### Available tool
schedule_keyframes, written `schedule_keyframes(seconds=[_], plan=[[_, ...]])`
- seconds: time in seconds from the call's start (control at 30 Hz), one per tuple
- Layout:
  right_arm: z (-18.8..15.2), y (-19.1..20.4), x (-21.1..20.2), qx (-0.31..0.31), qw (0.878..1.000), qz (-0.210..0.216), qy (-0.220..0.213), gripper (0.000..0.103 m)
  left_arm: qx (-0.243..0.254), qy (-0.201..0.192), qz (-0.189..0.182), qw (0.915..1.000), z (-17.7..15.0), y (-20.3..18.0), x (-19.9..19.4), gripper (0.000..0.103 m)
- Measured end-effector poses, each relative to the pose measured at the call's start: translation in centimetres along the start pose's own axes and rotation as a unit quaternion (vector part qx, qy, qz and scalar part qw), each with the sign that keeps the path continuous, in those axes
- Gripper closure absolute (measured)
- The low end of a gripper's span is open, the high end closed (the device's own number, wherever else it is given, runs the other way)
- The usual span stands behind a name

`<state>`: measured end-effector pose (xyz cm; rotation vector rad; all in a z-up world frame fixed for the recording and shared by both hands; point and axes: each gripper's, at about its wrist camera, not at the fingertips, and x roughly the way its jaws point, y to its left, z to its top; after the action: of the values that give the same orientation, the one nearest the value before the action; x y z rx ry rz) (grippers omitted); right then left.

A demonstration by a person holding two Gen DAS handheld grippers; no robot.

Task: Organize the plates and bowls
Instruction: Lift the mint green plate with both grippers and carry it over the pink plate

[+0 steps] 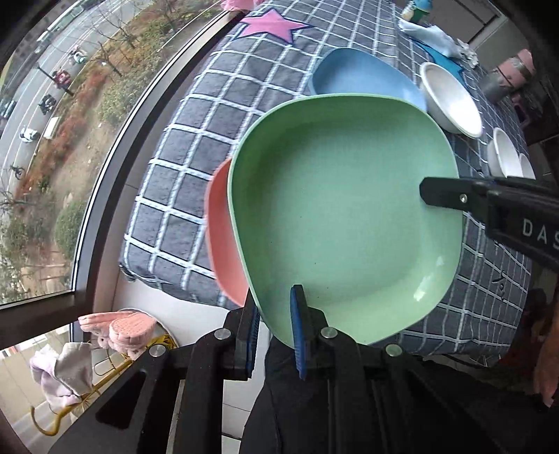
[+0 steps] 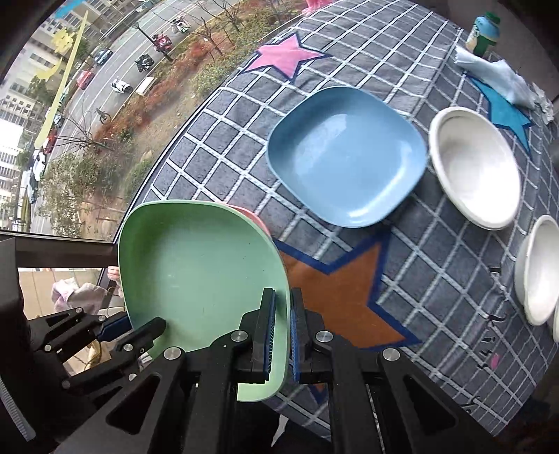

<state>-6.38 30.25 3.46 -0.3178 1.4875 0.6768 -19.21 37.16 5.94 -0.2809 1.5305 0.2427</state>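
Two grippers, left gripper (image 1: 276, 335) and right gripper (image 2: 281, 335), both clamp fingers on the green plate's (image 2: 199, 269) rim, held above the pink plate (image 1: 220, 230); blue plate (image 2: 346, 153) lies ahead on the bench (image 2: 436, 265).

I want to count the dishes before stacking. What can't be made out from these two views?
- Pink plate: mostly hidden under the green plate in both views.
- Small white bowls: cut off by the right wrist view's edge; their number is unclear.
- Bottle: too small to read.
- Whether the green plate touches the pink one: cannot tell.
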Motion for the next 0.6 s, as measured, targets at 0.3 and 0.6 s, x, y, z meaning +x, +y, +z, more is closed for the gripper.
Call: schedule_keyframes(seconds=[0.3, 0.6], plan=[[1.1, 1.3, 3.2, 0.022, 0.999, -0.001, 0.025, 0.093, 0.012, 0.017, 0.004, 0.9998, 0.4, 2.3, 1.9, 0.084], [0.9, 1.8, 4.2, 0.043, 0.998, -0.015, 0.04, 0.093, 0.017, 0.029, -0.002, 0.9994, 1.5, 3.9, 3.5, 0.084]])
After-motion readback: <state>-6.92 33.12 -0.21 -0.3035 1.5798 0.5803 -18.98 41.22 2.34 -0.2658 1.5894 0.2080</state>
